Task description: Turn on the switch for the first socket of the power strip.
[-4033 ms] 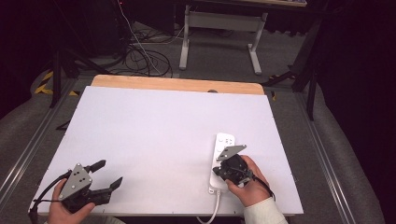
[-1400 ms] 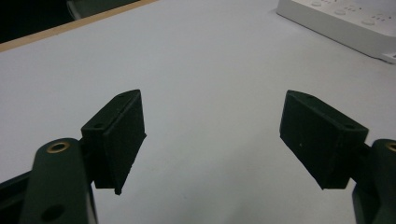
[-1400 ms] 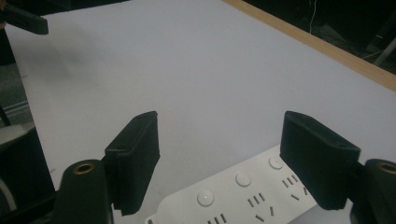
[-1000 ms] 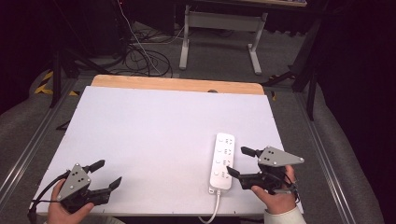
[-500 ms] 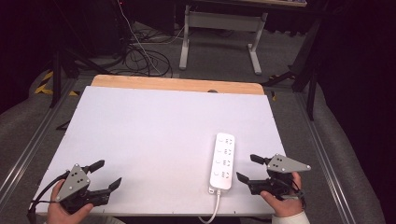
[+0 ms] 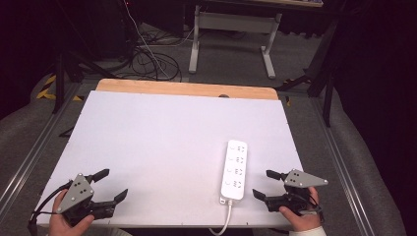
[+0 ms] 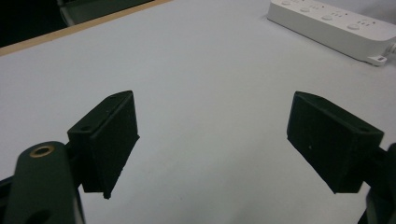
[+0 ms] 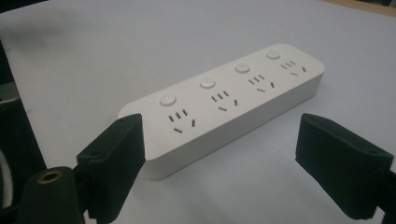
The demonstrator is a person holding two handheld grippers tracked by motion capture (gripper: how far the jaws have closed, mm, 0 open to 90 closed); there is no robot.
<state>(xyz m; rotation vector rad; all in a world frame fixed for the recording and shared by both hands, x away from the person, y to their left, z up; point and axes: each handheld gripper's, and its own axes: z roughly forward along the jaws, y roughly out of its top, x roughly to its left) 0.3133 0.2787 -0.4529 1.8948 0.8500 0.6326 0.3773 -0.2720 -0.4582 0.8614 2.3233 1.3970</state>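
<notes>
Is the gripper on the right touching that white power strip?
Apart. In the high view, bare table shows between the right gripper and the power strip. The right gripper view shows its jaws wide open, nothing between them.

One power strip (image 6: 235,168) with four sockets, four buttons; two hand-held grippers; one table (image 6: 162,137)

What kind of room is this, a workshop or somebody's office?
Probably a lab or test room. A bare white table holds one power strip, a person works a hand-held claw in each hand, and loose cables lie on the grey carpet beside a desk frame.
</notes>
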